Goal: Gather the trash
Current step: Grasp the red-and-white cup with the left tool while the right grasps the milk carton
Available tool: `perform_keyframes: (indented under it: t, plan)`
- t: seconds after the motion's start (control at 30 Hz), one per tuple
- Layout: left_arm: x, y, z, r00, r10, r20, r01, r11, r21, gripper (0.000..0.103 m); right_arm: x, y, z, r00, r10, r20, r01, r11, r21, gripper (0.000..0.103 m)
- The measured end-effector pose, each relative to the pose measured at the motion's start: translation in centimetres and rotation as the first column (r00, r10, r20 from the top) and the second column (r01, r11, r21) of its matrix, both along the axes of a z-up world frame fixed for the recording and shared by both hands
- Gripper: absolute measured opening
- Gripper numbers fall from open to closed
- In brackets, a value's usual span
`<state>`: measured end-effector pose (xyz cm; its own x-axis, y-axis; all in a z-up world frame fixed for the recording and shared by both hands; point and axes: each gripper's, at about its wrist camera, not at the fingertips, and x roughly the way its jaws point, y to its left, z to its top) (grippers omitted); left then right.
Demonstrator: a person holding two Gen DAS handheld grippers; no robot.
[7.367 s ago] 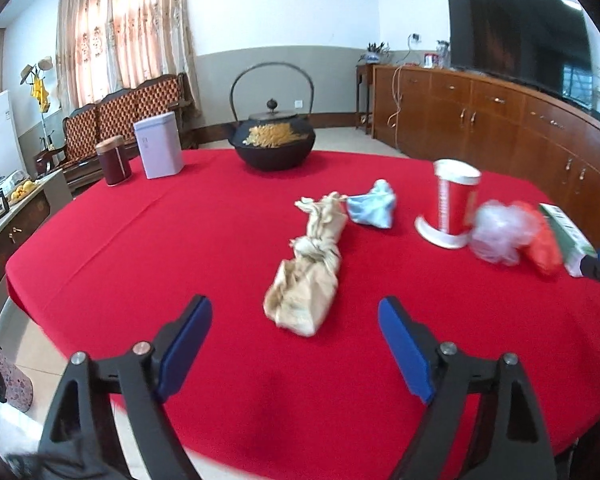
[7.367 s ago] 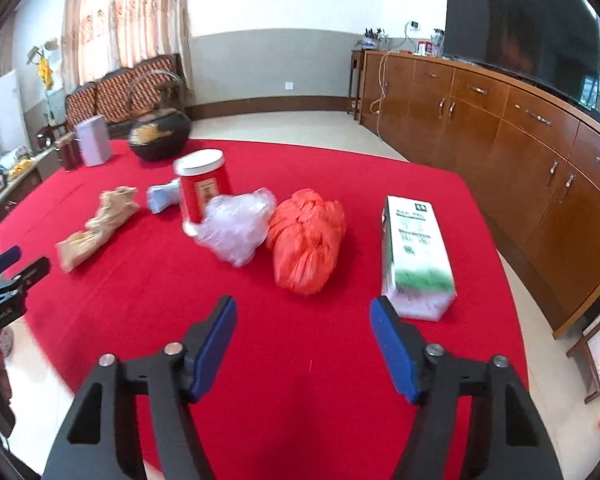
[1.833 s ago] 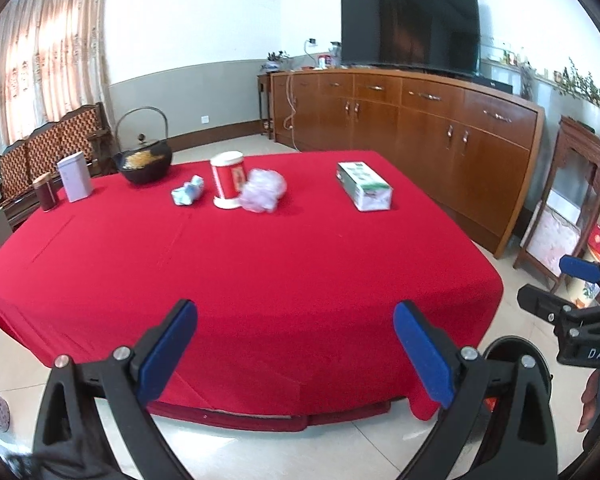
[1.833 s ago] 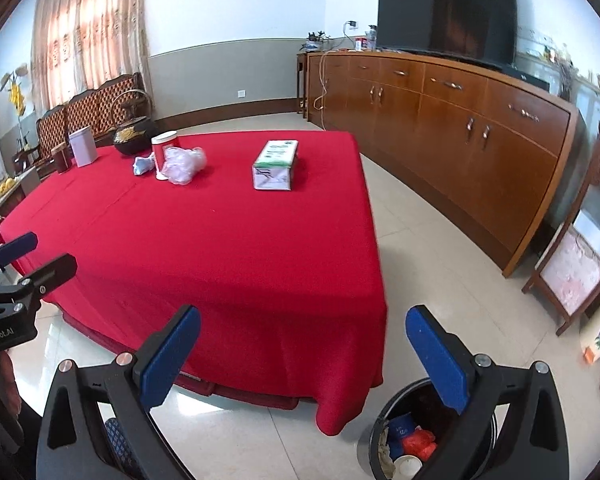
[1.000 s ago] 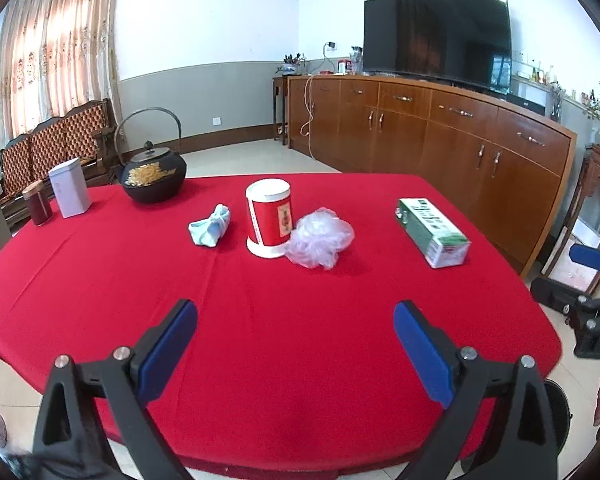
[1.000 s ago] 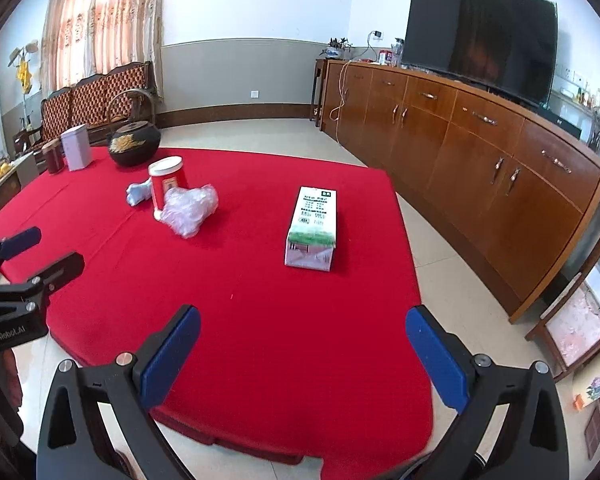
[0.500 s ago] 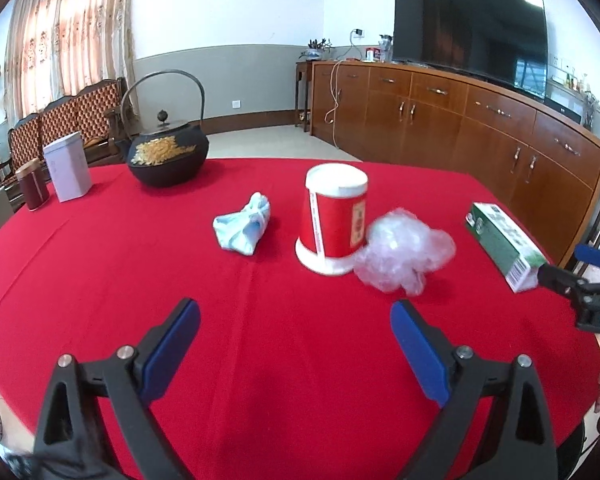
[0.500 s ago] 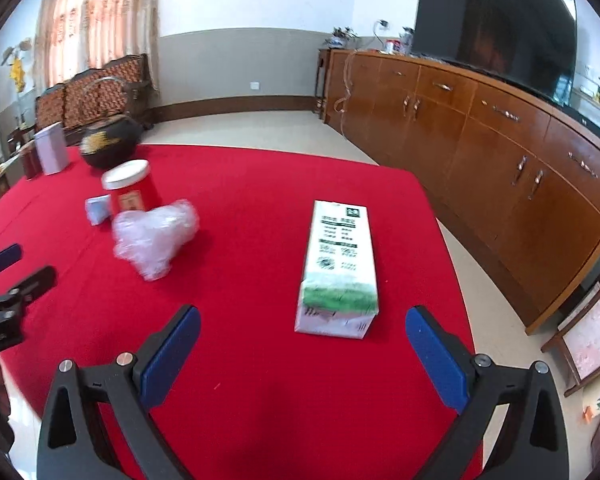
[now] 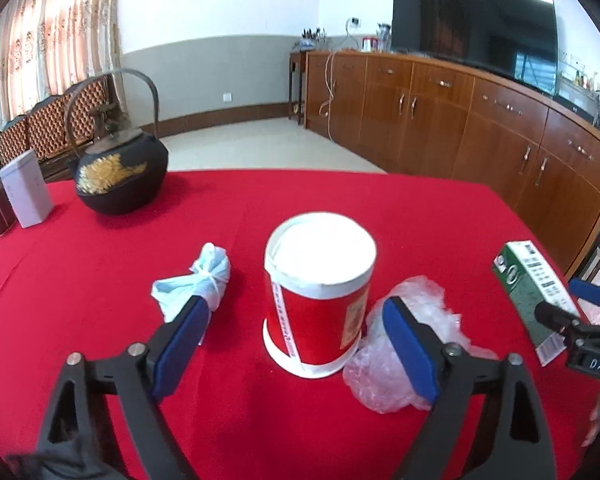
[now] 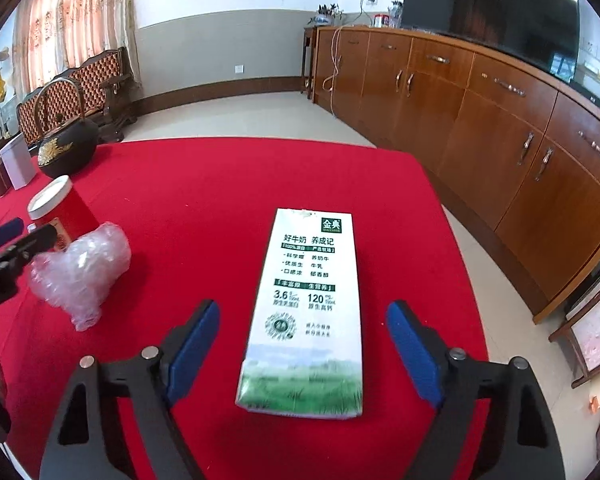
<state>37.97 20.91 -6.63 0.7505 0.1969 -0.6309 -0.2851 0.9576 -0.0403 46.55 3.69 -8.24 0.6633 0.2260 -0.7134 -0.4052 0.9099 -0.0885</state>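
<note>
Both hands were in the reaching step of the trash pickup, each gripper lined up on its own piece of litter on the red tabletop (image 10: 220,184).

The right gripper (image 10: 304,340) had its jaws apart, having just been closing in a little, with the milk carton (image 10: 308,300) lying flat between them. The carton's near end sat in the gap, its long side running straight ahead and away from the jaws; clear cloth showed on either side of it, so neither blue pad touched it yet. By my reading, the next move called for a short descent and then closing across the carton's narrow width.

The left gripper (image 9: 296,344) also stood with jaws apart, likewise just narrowing. The upside-down red paper cup (image 9: 320,292) stood centred just ahead of the gap, not yet gripped. The crumpled clear plastic bag (image 9: 404,360) lay behind and around the right-hand pad, and the knotted blue mask (image 9: 200,284) sat just beyond the left-hand pad. The likely target was the cup, though closing there risked snagging the bag as well.
</note>
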Motion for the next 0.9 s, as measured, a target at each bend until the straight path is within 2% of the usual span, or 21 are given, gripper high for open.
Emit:
perform_keyframes:
  t: [0.2,0.27,0.3,0.33,0.37,0.63,0.9]
  plan:
    - [1.1,0.4,-0.3,1.0,0.008,-0.023,-0.009,0.999,-0.041,0.087,1.0,0.1,-1.0,1.0,-0.007,-0.023,0.006,1.0,-0.022,0.087]
    - [1.1,0.8,-0.3,1.0,0.01,-0.019,-0.012,0.998,-0.069,0.082,1.2,0.1,-1.2,0.999,-0.004,-0.034,0.003,1.0,-0.019,0.087]
    - [1.1,0.8,-0.2,1.0,0.008,-0.015,-0.009,0.997,-0.073,0.079,1.2,-0.1,-1.2,0.999,-0.003,-0.038,0.002,1.0,-0.011,0.076]
    - [1.1,0.7,-0.1,1.0,-0.002,-0.013,0.001,0.997,-0.074,0.065,1.3,-0.2,-1.2,0.999,0.003,-0.05,-0.003,1.0,0.0,0.058]
    - [1.0,0.7,0.0,1.0,-0.013,-0.013,0.012,0.997,-0.074,0.058,1.2,-0.2,-1.1,0.999,0.003,-0.051,-0.003,1.0,0.004,0.057]
    - [-0.8,0.7,1.5,1.0,-0.002,0.023,0.003,1.0,-0.028,0.058,-0.2,-0.7,-0.1,1.0,0.005,-0.022,-0.005,1.0,0.03,0.057]
    - [-4.4,0.5,3.5,0.998,0.001,0.059,-0.002,1.0,0.025,0.057,-3.0,-1.9,1.5,1.0,0.021,0.007,-0.021,0.999,0.035,0.057]
